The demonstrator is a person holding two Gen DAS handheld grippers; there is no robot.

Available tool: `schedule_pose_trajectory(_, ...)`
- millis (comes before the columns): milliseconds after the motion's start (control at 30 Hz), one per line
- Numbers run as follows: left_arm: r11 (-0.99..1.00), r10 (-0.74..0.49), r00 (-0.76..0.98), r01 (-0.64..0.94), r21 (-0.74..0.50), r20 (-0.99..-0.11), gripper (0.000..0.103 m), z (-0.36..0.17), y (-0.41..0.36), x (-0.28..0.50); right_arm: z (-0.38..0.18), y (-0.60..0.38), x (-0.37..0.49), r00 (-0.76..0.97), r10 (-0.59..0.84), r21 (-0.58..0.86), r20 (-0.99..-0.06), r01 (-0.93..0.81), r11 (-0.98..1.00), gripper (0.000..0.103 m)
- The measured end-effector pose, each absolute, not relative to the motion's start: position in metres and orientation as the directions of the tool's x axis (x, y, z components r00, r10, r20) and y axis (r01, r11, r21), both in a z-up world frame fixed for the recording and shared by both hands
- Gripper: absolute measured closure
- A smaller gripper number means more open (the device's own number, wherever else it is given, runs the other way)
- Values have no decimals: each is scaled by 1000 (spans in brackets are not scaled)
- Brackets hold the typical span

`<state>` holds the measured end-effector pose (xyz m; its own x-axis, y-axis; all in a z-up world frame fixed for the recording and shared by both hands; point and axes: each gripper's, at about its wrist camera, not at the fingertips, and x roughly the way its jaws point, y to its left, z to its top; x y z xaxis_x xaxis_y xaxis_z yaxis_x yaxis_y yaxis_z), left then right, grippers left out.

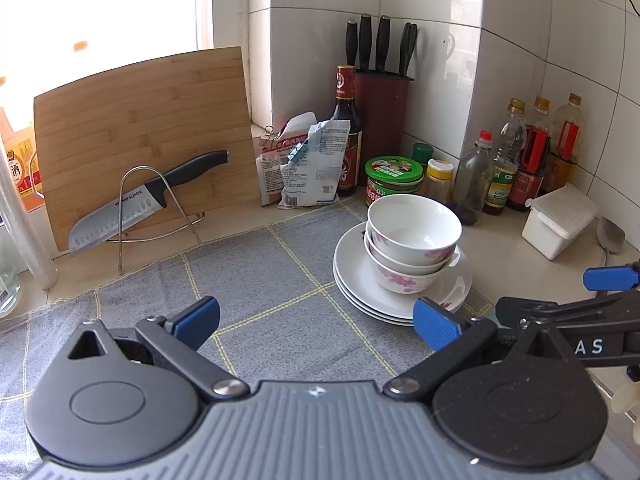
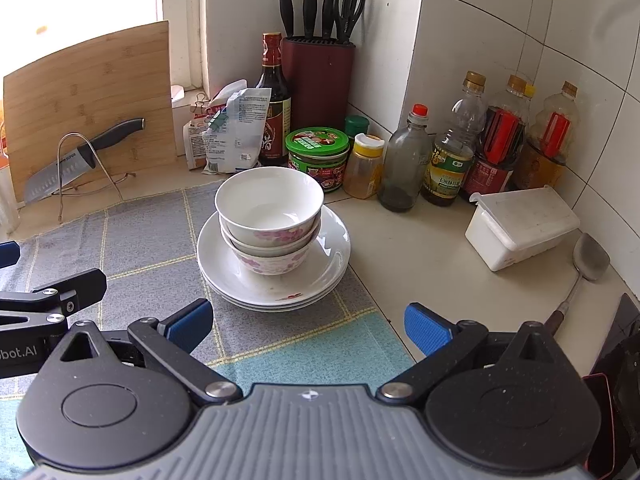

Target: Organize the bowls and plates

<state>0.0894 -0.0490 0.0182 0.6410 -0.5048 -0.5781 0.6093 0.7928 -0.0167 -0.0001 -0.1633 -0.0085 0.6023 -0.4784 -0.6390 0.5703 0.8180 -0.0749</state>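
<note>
Counter cloth (image 2: 132,236) held bowls (image 2: 269,216) stacked on plates (image 2: 332,256); my left gripper (image 1: 316,320) and right gripper (image 2: 308,322) hung open, empty.

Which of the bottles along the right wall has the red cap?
The small clear glass bottle, nearly empty, standing beside the yellow-capped jar. The taller bottles behind it have gold-coloured caps.

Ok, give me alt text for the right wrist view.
Two floral bowls sit stacked on a pile of white plates on a grey checked cloth, ahead of the open right gripper. Bottles and a knife block line the tiled corner behind.
</note>
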Motion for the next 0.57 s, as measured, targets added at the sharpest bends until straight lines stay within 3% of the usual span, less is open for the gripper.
schedule_pose_trajectory(567,791,-509,637,612,-22,-579,1,17,-48,92,-8,-161,1,594,-491,-83,-637,580,810,0)
